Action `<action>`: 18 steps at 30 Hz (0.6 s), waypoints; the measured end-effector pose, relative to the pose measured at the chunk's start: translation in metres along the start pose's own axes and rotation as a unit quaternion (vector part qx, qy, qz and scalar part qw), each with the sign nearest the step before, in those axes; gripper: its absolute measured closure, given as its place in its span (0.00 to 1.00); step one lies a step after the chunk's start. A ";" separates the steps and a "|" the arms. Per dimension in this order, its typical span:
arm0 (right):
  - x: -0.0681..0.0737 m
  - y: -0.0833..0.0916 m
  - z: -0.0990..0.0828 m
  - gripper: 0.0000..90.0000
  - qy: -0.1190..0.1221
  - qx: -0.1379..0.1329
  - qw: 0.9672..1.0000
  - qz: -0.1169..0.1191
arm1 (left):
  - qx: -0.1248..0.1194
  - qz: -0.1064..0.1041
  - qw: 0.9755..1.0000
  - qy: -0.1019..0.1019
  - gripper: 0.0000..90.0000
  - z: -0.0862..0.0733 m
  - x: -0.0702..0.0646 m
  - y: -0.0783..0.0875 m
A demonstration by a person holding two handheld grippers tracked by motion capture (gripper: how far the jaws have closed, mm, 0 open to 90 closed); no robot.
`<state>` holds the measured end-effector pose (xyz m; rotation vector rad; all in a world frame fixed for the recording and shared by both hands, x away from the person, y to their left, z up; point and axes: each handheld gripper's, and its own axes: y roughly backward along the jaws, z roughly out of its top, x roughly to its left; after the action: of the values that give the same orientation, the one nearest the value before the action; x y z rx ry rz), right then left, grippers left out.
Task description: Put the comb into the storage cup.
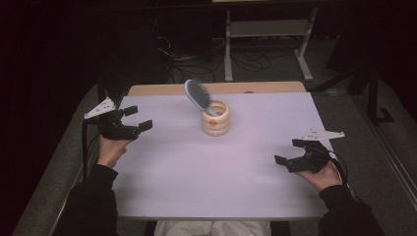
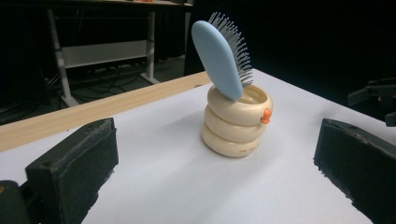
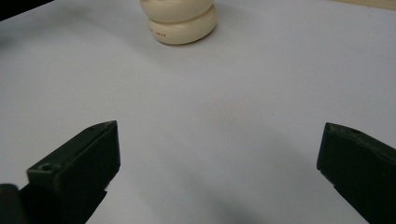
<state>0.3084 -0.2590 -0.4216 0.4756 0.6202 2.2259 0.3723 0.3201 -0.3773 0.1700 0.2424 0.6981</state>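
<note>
Cream-coloured and ringed like 3 stacked doughnuts, the holder stands upright on the white table, toward its far middle, with a small orange knob on its front. A pale blue hairbrush stands handle-down inside it, its head leaning up and to the left in the high view, bristles facing right. In the left gripper view the holder sits ahead between the 2 black jaws, well apart from them, and the hairbrush tilts out of its mouth with its smooth back toward the camera.

At the table's left edge the left gripper is released, jaws spread and holding nothing, raised in the person's hand. Near the right edge the right gripper is likewise released and empty, low over the table. In the right gripper view its jaws stand wide apart over bare white surface, and the base of the holder shows at the top, well ahead.
</note>
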 end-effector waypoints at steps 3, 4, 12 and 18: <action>0.000 0.000 0.000 0.00 -0.001 0.001 1.000 0.000 | 0.003 0.001 1.000 -0.003 0.00 -0.003 -0.001 0.003; 0.000 0.000 0.000 0.00 -0.001 0.001 1.000 0.001 | 0.004 0.002 1.000 -0.004 0.00 -0.004 -0.002 0.005; 0.000 0.000 0.000 0.00 0.001 -0.001 1.000 0.001 | 0.004 0.002 1.000 -0.006 0.00 -0.014 -0.004 0.015; 0.000 0.000 -0.001 0.00 -0.001 0.000 1.000 0.002 | 0.002 0.014 1.000 -0.002 0.00 -0.024 0.000 0.027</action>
<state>0.3081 -0.2591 -0.4221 0.4788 0.6193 2.2289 0.3492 0.3418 -0.3937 0.1785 0.2385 0.7249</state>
